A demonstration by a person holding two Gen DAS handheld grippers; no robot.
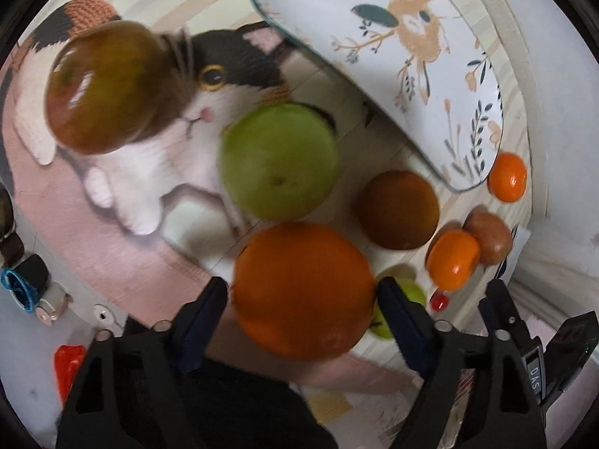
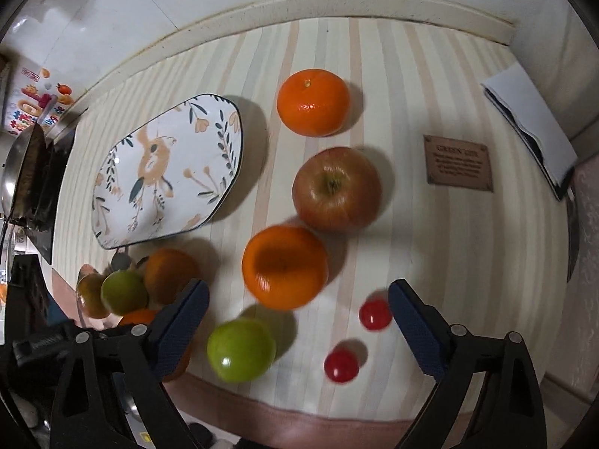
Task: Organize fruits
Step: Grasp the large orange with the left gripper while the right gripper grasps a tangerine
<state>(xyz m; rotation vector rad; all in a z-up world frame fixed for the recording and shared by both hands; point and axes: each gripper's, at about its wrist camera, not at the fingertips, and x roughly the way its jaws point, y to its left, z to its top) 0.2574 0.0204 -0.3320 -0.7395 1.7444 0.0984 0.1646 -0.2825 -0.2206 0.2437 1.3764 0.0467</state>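
Observation:
In the left wrist view my left gripper [image 1: 303,292] is shut on a large orange [image 1: 303,288], held above the table's edge. A green fruit [image 1: 279,161] and a brownish apple [image 1: 112,89] appear beyond it, blurred. The flowered plate [image 1: 393,56] is at the upper right, with a red apple [image 1: 398,209] and tangerines [image 1: 453,258] near it. In the right wrist view my right gripper [image 2: 297,318] is open and empty above a tangerine [image 2: 284,265], a green fruit [image 2: 241,350] and two red cherry tomatoes [image 2: 374,314]. A red apple [image 2: 337,189], another tangerine [image 2: 312,103] and the plate [image 2: 168,168] lie beyond.
A striped tablecloth [image 2: 449,243] covers the table, with a brown label [image 2: 458,162] and a white paper [image 2: 531,127] at the right. A cat-pattern rug [image 1: 209,86] lies on the floor below. The wall edge [image 2: 337,3] runs along the back.

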